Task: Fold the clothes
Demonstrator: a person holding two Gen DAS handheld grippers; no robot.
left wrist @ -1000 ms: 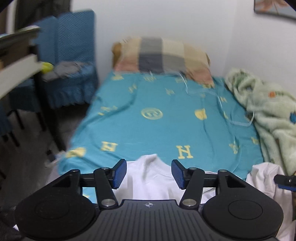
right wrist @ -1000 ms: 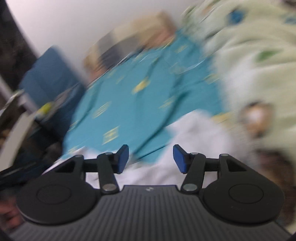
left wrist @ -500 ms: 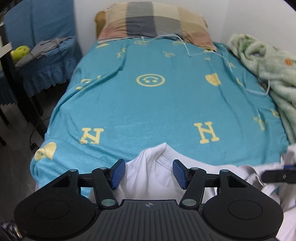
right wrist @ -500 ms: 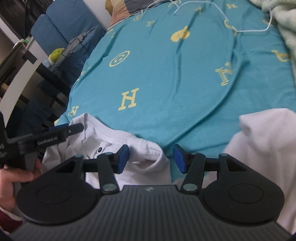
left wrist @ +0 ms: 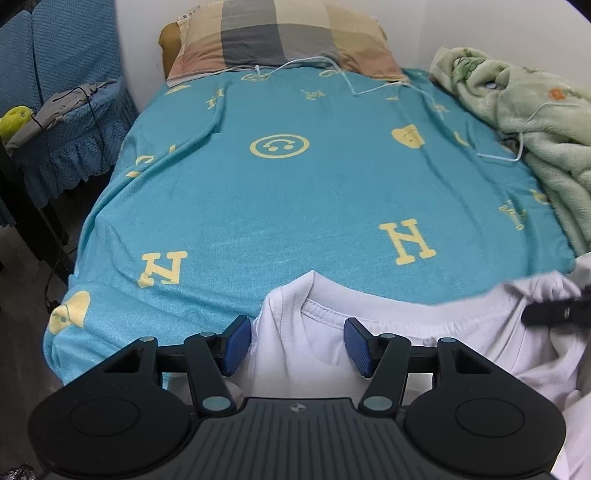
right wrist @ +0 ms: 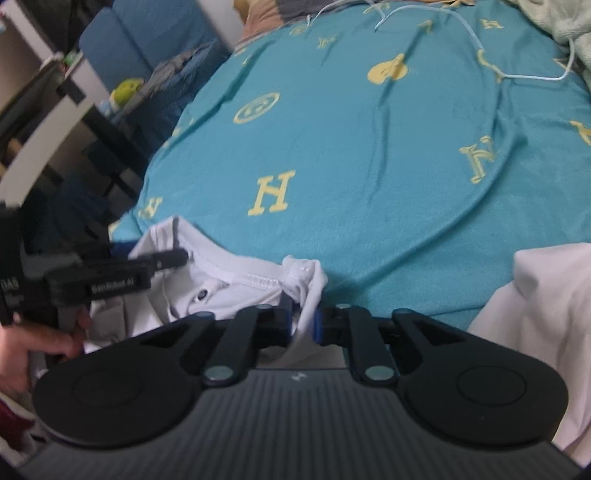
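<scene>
My right gripper (right wrist: 302, 325) has just been closing, and its blue pads now pinch a bunched fold of the white cotton T-shirt (right wrist: 240, 280) near its ribbed collar. The shirt lies at the near edge of the bed with the teal sheet printed with yellow letters (right wrist: 369, 147). At left, my left gripper (right wrist: 162, 260) reaches onto the same collar, a hand (right wrist: 33, 347) holding its handle.

white shirt (left wrist: 295, 350); teal sheet (left wrist: 295, 206), yellow letters; checked pillow (left wrist: 284, 35); pale green blanket (left wrist: 528, 110).
</scene>
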